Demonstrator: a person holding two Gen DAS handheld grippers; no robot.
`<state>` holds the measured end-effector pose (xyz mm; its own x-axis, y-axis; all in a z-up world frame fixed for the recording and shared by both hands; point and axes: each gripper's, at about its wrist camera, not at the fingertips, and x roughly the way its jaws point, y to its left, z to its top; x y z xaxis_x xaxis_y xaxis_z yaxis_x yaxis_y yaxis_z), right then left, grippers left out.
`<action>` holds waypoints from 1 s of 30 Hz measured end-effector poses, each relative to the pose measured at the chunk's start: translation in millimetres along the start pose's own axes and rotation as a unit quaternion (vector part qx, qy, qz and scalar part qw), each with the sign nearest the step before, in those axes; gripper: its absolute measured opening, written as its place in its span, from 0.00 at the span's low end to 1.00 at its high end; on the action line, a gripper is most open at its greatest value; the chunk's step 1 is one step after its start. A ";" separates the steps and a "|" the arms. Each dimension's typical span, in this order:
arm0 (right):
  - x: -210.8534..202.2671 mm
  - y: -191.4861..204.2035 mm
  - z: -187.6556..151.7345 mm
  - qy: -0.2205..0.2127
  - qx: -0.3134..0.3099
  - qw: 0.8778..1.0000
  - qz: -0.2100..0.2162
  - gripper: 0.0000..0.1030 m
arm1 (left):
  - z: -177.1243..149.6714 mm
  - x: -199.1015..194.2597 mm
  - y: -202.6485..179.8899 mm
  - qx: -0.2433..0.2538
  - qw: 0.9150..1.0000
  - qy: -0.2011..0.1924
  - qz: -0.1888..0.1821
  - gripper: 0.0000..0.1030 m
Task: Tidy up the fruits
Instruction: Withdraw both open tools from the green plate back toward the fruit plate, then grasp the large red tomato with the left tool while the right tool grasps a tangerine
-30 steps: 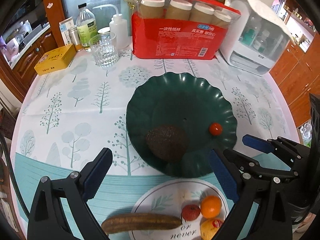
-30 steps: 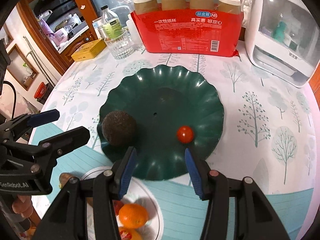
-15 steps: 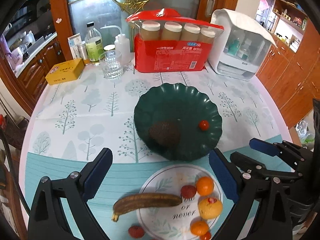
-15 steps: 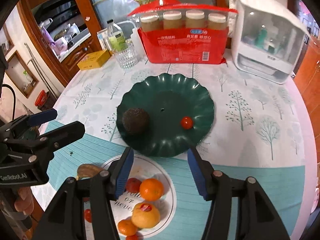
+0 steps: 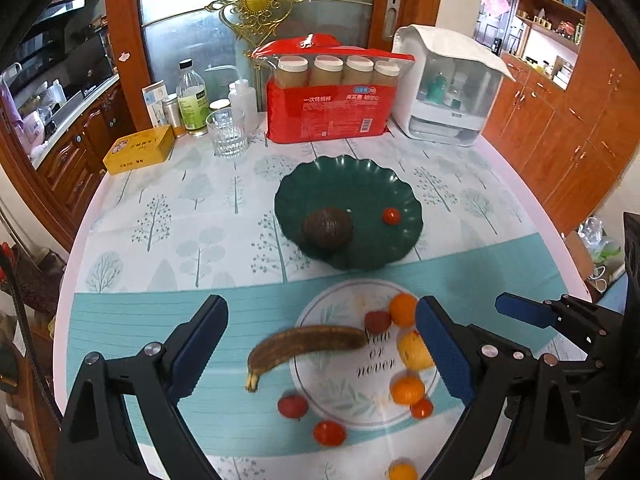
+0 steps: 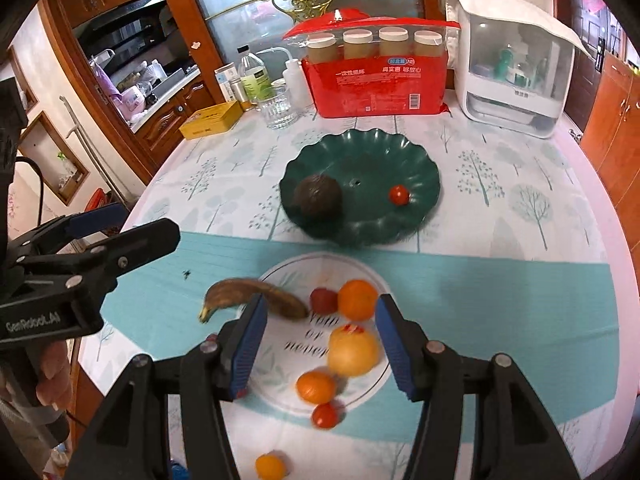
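Observation:
A dark green scalloped plate (image 5: pixel 372 176) (image 6: pixel 420 160) holds a dark brown avocado (image 5: pixel 327 227) (image 6: pixel 317 199) and a cherry tomato (image 5: pixel 391 215) (image 6: pixel 399 195). Nearer me, a white round mat (image 5: pixel 344 384) (image 6: pixel 280 364) carries oranges (image 5: pixel 404 310) (image 6: pixel 357 299), a yellow fruit (image 6: pixel 353 351), a red lychee (image 5: pixel 377 321) and a brown banana (image 5: pixel 304 343) (image 6: pixel 256 294) overhanging its left edge. My left gripper (image 5: pixel 320 350) is open and empty above the banana. My right gripper (image 6: pixel 318 350) is open and empty above the mat.
At the table's far side stand a red pack of paper cups (image 5: pixel 328 96), a white appliance (image 5: pixel 448 88), a glass (image 5: pixel 226 132), bottles (image 5: pixel 192 100) and a yellow tin (image 5: pixel 138 154). Loose small red fruits (image 5: pixel 293 406) and an orange (image 6: pixel 270 466) lie near the front edge.
Both grippers have pulled back and up from the green plate; the white mat with its fruit now fills the near view. Both stay open and empty.

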<state>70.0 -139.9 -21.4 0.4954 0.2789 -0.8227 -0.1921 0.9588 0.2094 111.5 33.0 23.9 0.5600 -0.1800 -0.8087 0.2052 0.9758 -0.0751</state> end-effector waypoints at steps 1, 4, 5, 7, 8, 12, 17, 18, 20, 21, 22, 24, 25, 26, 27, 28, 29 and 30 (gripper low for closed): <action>-2.1 2.4 -4.5 -0.001 0.000 1.000 -0.001 0.55 | -5.1 -2.8 1.0 0.001 1.000 0.001 -0.003 0.91; -6.9 10.3 -20.6 0.001 0.000 1.000 -0.005 0.55 | -18.4 -7.6 2.7 0.006 1.000 0.005 -0.009 0.91; -7.5 12.0 -25.3 0.003 0.001 1.000 -0.004 0.55 | -23.6 -8.7 3.4 0.007 1.000 0.008 -0.013 0.91; -8.0 15.8 -36.5 0.006 0.003 1.000 -0.005 0.55 | -33.1 -10.6 2.9 0.009 1.000 0.012 -0.019 0.91; -7.9 17.8 -42.5 0.007 0.003 1.000 -0.008 0.55 | -37.3 -10.7 3.0 0.011 1.000 0.013 -0.021 0.91; -3.4 24.2 -62.8 0.017 0.002 1.000 -0.014 0.55 | -58.1 -9.8 1.9 0.021 0.999 0.020 -0.024 0.91; 6.7 29.0 -89.6 0.034 -0.004 0.999 -0.018 0.55 | -90.5 -1.2 3.8 0.032 0.998 0.040 -0.036 0.91; 9.5 29.7 -95.8 0.038 -0.006 0.999 -0.019 0.55 | -96.2 0.4 4.6 0.032 0.998 0.044 -0.038 0.91; 14.9 30.1 -108.1 0.048 -0.009 0.999 -0.015 0.55 | -111.0 6.8 7.9 0.032 0.997 0.056 -0.047 0.91; 17.6 29.8 -113.6 0.052 -0.008 0.999 -0.013 0.55 | -118.0 10.2 9.6 0.031 0.996 0.061 -0.049 0.91; 21.2 29.7 -121.5 0.060 -0.008 0.998 -0.008 0.55 | -124.4 13.5 11.8 0.030 0.996 0.066 -0.051 0.91; 25.6 29.6 -131.7 0.071 -0.008 0.997 0.001 0.55 | -136.1 21.2 16.1 0.025 0.995 0.074 -0.055 0.91; 28.4 30.2 -137.4 0.076 -0.010 0.997 0.005 0.55 | -140.7 25.1 18.3 0.022 0.995 0.079 -0.056 0.91; 30.3 30.5 -142.6 0.080 -0.011 0.997 0.008 0.55 | -145.4 29.6 20.5 0.017 0.995 0.085 -0.057 0.91; 32.0 30.6 -147.7 0.083 -0.013 0.996 0.011 0.55 | -150.7 35.2 22.9 0.011 0.994 0.092 -0.059 0.89; 33.8 30.8 -151.7 0.085 -0.014 0.996 0.013 0.55 | -153.7 39.9 24.5 0.007 0.993 0.098 -0.060 0.87; 35.4 30.4 -154.9 0.087 -0.014 0.996 0.014 0.55 | -156.7 44.4 25.9 0.003 0.993 0.105 -0.062 0.86; 37.2 30.4 -158.6 0.089 -0.013 0.996 0.016 0.55 | -159.5 49.3 27.2 -0.002 0.992 0.111 -0.064 0.83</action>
<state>-51.8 -108.9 -129.4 0.3308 0.2936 -0.8968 -0.2294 0.9469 0.2254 16.7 70.4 -111.1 0.3380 -0.2718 -0.9010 0.2594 0.9472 -0.1884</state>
